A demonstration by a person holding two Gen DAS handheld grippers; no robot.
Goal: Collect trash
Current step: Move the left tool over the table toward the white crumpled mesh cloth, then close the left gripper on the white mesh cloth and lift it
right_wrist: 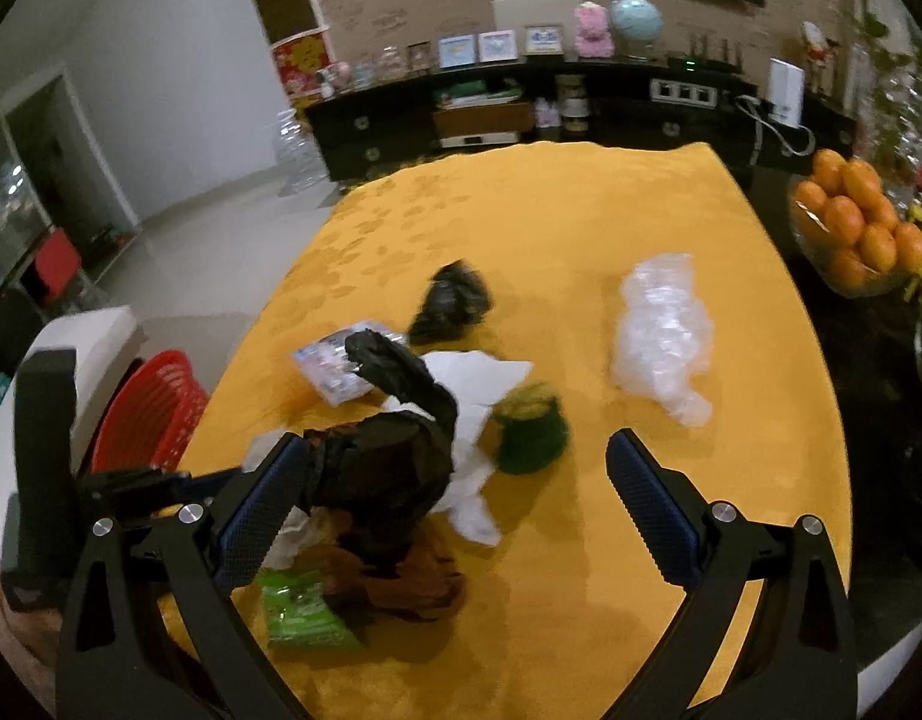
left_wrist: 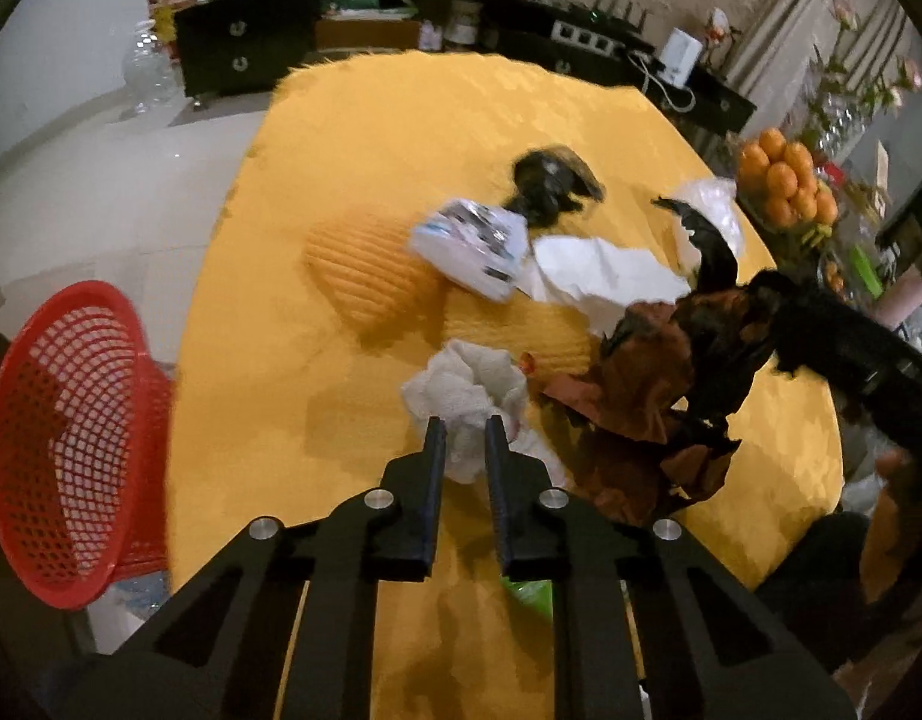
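Note:
Trash lies on the yellow tablecloth point(left_wrist: 365, 138). In the left wrist view my left gripper point(left_wrist: 465, 426) is shut on a crumpled white tissue point(left_wrist: 461, 384). Beside it lie a brown-and-black wrapper point(left_wrist: 658, 378), white paper point(left_wrist: 592, 276), a printed packet point(left_wrist: 469, 246) and a black bag point(left_wrist: 550, 180). In the right wrist view my right gripper point(right_wrist: 455, 450) is open and empty, its jaws wide apart above the black-brown wrapper point(right_wrist: 389, 456), near a green lid-like object point(right_wrist: 529, 429), a green packet point(right_wrist: 299, 606) and clear plastic point(right_wrist: 664, 330).
A red mesh basket point(left_wrist: 65, 438) stands off the table's left edge; it also shows in the right wrist view point(right_wrist: 149, 414). A bowl of oranges point(right_wrist: 856, 222) sits at the right. A dark sideboard point(right_wrist: 520, 114) stands behind the table.

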